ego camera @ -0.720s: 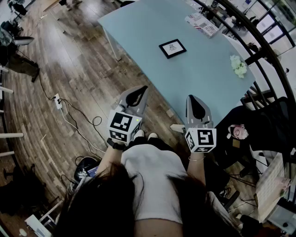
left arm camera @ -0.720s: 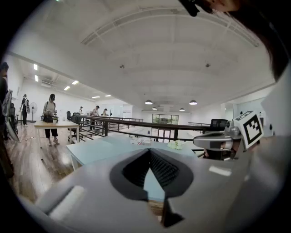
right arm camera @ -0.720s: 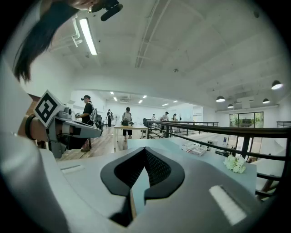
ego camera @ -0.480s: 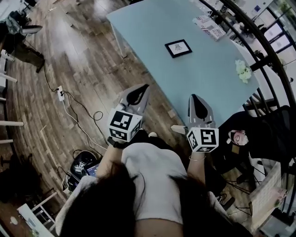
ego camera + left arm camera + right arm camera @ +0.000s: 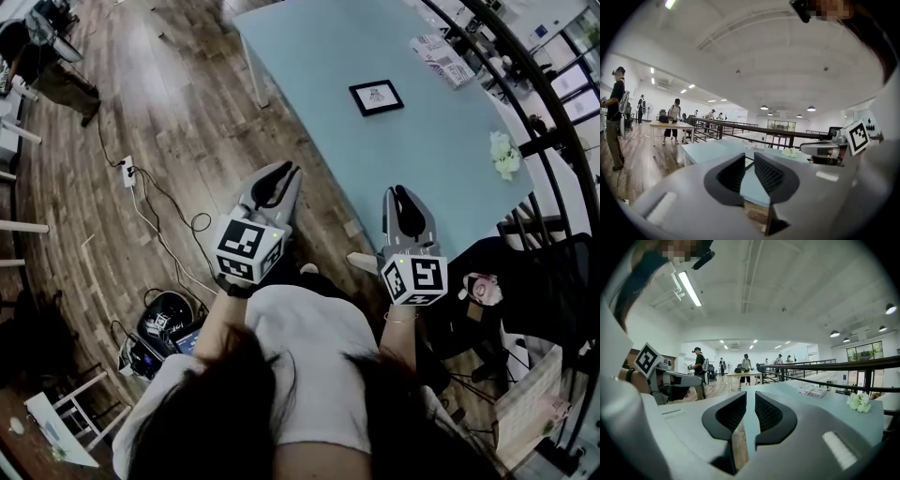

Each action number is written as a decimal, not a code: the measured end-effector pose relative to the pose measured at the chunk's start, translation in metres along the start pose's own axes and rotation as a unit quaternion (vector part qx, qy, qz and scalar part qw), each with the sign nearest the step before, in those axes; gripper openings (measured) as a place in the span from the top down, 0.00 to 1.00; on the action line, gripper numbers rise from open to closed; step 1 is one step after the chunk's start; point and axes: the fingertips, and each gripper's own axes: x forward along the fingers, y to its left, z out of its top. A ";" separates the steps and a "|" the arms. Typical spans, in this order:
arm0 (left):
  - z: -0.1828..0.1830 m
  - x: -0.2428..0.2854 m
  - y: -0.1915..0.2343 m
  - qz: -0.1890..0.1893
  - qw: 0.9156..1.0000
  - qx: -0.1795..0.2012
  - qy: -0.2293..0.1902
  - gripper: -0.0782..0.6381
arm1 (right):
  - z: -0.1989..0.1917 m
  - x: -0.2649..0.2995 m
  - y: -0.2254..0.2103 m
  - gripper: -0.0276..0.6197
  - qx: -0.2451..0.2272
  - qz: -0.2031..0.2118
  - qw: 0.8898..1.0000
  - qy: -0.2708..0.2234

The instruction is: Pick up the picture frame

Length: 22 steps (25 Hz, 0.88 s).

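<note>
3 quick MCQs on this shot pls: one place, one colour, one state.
1. Where is the picture frame?
A: flat on the table
B: on the floor
C: upright on a shelf

2. What colour is its border?
A: white
B: black
C: red

3. The right claw is:
A: clamped on the frame
B: clamped on a cup
C: empty, jaws slightly apart

Key:
1. A, the head view shows it lying on the pale blue top.
2. B, a dark rim surrounds a light print.
3. C, the right gripper view shows only a slit, with table and floor behind it.
</note>
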 end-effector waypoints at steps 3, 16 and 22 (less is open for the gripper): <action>0.000 0.009 0.014 0.002 1.000 -0.002 0.000 0.81 | 0.000 0.017 0.001 0.87 0.007 0.006 1.000 0.003; 0.019 0.079 0.134 -0.005 1.000 -0.013 0.015 0.76 | 0.013 0.154 0.001 0.80 0.021 -0.004 1.000 0.015; 0.028 0.107 0.181 -0.014 1.000 -0.014 0.022 0.72 | 0.016 0.203 0.009 0.80 0.020 -0.010 0.999 0.024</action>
